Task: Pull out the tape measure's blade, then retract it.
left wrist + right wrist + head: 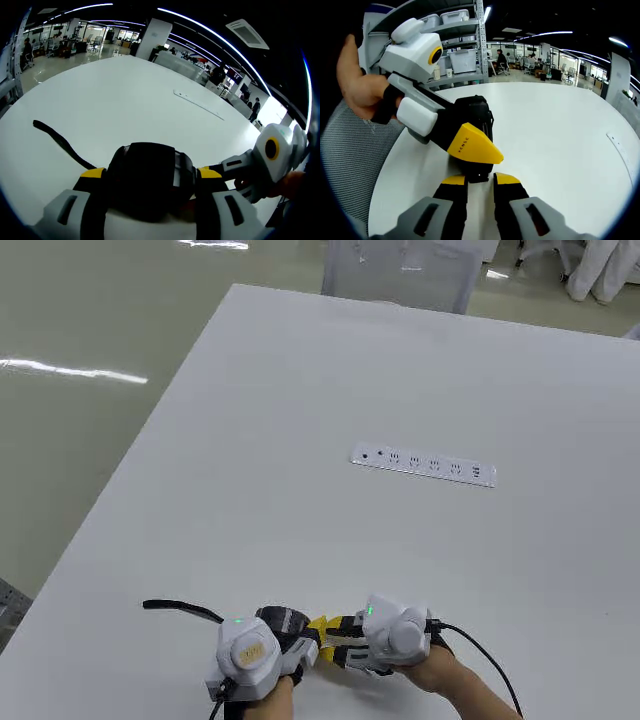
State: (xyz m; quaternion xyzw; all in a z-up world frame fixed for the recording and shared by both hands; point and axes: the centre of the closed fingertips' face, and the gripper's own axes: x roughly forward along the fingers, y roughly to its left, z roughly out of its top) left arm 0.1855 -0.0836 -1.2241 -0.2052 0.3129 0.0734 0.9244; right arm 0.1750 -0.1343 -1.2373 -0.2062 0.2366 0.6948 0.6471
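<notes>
Bearing the whole job, the white table (300,440) has the tape measure (285,622) at its near edge. The left gripper (150,172) clamps the tape measure's black body. The right gripper (481,182), just right of it, has narrow jaws at its front; whether they pinch the blade tip cannot be told. A power strip (422,464) lies well beyond, a strap (180,607) trails left. The case likely holds its blade wound in; a missed tip would slip, and a hard pull could drag the case free.
</notes>
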